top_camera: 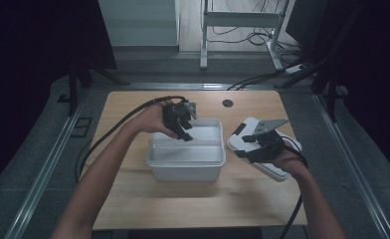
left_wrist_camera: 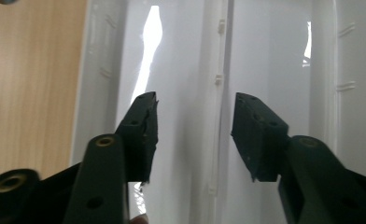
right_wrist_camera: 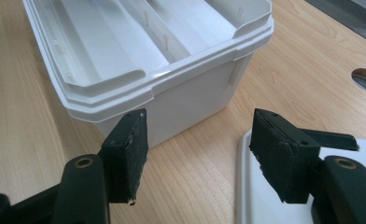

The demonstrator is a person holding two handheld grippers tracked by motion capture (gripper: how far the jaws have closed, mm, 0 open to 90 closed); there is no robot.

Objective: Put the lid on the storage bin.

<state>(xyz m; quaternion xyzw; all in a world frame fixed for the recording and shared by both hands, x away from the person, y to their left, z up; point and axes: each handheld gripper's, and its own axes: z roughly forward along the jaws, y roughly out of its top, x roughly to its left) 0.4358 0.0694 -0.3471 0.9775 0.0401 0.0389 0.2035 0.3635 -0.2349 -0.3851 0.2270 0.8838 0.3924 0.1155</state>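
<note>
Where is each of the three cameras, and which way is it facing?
High view: above the person's side, facing forward and down on the table; both forearms, left gripper, right gripper.
Left gripper view: on the left gripper, looking down into the white box between open jaws.
Right gripper view: on the right gripper, open above the lid, facing the box.
All share the box.

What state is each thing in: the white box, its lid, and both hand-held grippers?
White box: open, lid off, upright on the table, with a divider inside.
Lid: off the box, lying flat on the table to its right.
Left hand-held gripper: open, nothing between its jaws, over the inside of the box.
Right hand-held gripper: open, holding nothing, over the lid.
Table: bare wood around the box.
</note>
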